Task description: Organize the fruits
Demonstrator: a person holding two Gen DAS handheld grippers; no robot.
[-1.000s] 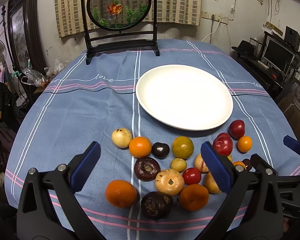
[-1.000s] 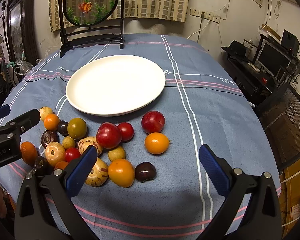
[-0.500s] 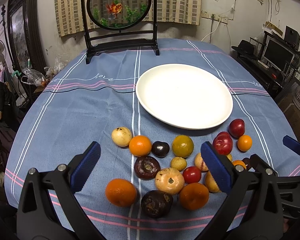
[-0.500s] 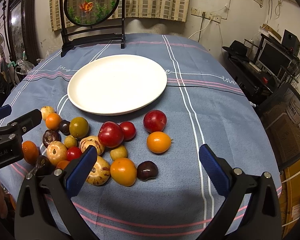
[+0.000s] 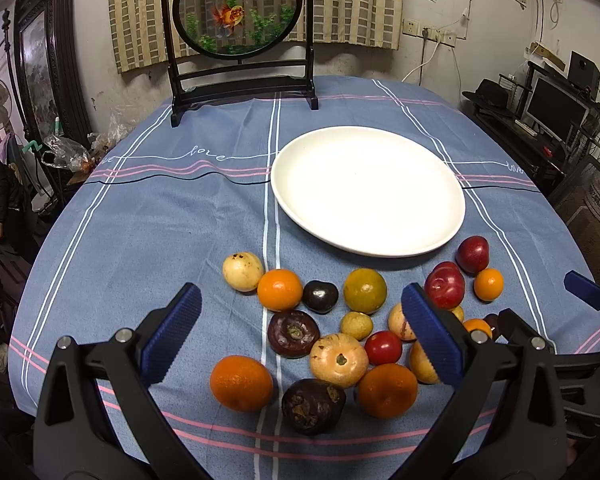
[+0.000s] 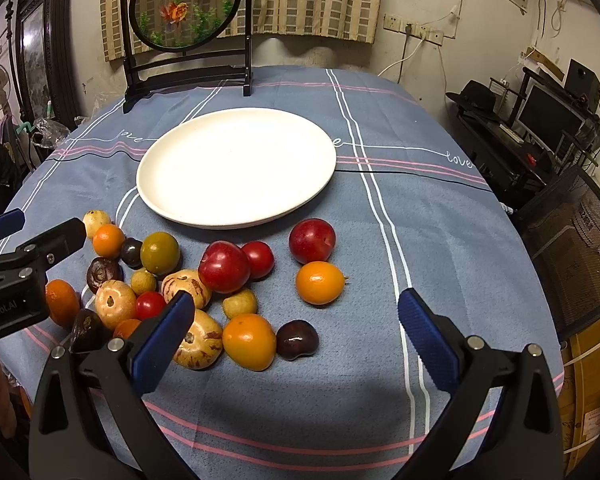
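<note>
The left gripper (image 5: 300, 334) hangs wide open and empty above the near-left fruits, an orange (image 5: 241, 383) and a dark mangosteen (image 5: 312, 405) between its fingers. Behind the cluster sits the bare white plate (image 5: 368, 190). The right gripper (image 6: 292, 340) is spread just as wide, gripping nothing, over a dark plum (image 6: 297, 339) on the blue tablecloth (image 6: 440, 220).

White plate (image 5: 368, 190), bare, set on blue striped tabletop (image 5: 160, 220). Mixed fruits (image 5: 340, 320) clustered just before it: oranges, plums, tomato, dark mangosteens. Left gripper (image 5: 300, 332) held above cluster, jaws wide apart, nothing gripped. Goldfish screen (image 5: 240, 8) stood behind.
</note>
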